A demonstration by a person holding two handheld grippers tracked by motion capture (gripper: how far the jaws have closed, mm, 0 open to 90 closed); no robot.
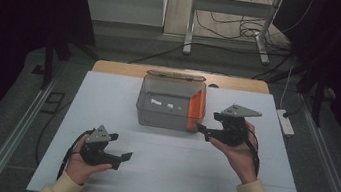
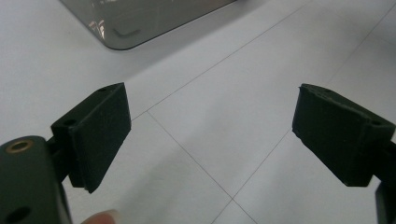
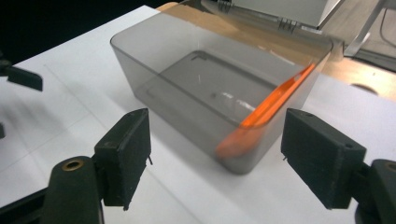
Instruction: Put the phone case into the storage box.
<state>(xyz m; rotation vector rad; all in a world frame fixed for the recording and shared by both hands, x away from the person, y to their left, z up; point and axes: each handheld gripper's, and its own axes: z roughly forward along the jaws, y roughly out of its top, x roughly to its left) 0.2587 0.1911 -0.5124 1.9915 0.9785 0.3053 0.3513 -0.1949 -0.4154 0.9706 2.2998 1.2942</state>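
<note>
Room: dim, dark curtains at both sides, cables (image 1: 228,31) on the floor beyond the table.
Table (image 1: 167,176): white top, wooden strip along its far edge.
Box (image 1: 164,108): smoky clear plastic, open-topped, standing at the far middle of the table; in the left gripper view one corner (image 2: 119,39) shows at the top.
Orange piece (image 1: 198,106): leaning flat against the box's right inner wall.
Right gripper (image 1: 204,131): held just right of the box, near its near right corner, jaws apart and empty, aimed at the orange piece (image 3: 261,116).
Left gripper (image 1: 122,157): near left, well apart from the box, jaws spread wide over bare table, holding nothing.
</note>
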